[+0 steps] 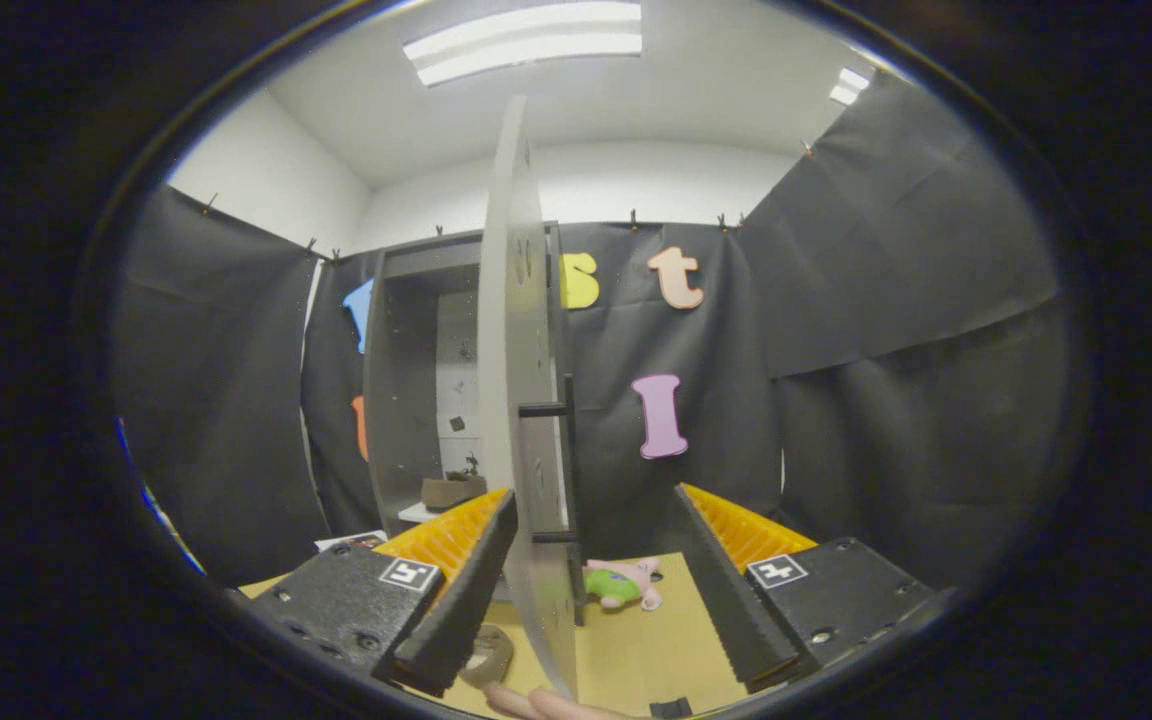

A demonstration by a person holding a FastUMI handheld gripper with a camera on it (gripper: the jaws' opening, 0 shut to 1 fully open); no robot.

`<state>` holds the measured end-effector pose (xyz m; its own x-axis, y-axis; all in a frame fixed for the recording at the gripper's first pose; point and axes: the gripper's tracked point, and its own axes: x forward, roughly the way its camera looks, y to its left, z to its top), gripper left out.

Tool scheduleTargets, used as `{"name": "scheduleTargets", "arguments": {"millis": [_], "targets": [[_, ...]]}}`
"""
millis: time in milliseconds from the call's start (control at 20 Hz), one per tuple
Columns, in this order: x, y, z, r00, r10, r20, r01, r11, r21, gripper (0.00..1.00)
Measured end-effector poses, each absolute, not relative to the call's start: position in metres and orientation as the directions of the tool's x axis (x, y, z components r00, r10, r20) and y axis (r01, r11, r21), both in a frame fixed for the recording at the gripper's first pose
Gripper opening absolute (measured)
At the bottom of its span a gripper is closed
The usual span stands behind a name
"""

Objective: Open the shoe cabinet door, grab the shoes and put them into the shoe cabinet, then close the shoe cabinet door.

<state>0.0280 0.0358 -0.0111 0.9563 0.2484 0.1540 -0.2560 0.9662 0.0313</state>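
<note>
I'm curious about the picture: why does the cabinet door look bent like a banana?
In the gripper view, the fisheye lens bows straight edges, so the open cabinet door, seen edge-on between the open tool fingers, looks curved; the ceiling light glares white; the shoe inside sits in dim shadow.

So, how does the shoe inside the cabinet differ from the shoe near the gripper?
The shoe in the cabinet sits on the shelf, behind the open door. The other shoe lies on the tan floor, just under one finger of the open gripper. Both look brownish.
</note>
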Motion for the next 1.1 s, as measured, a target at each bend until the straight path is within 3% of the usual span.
{"name": "scheduleTargets", "arguments": {"millis": [250,750,1100], "targets": [[0.015,0.069,-0.04,0.967,0.223,0.123,-0.223,0.975,-0.019,1.0],[0.046,0.194,-0.157,0.912,0.404,-0.068,-0.398,0.913,0.092,1.0],[0.095,0.254,-0.279,0.867,0.414,-0.276,-0.405,0.91,0.091,1.0]]}}
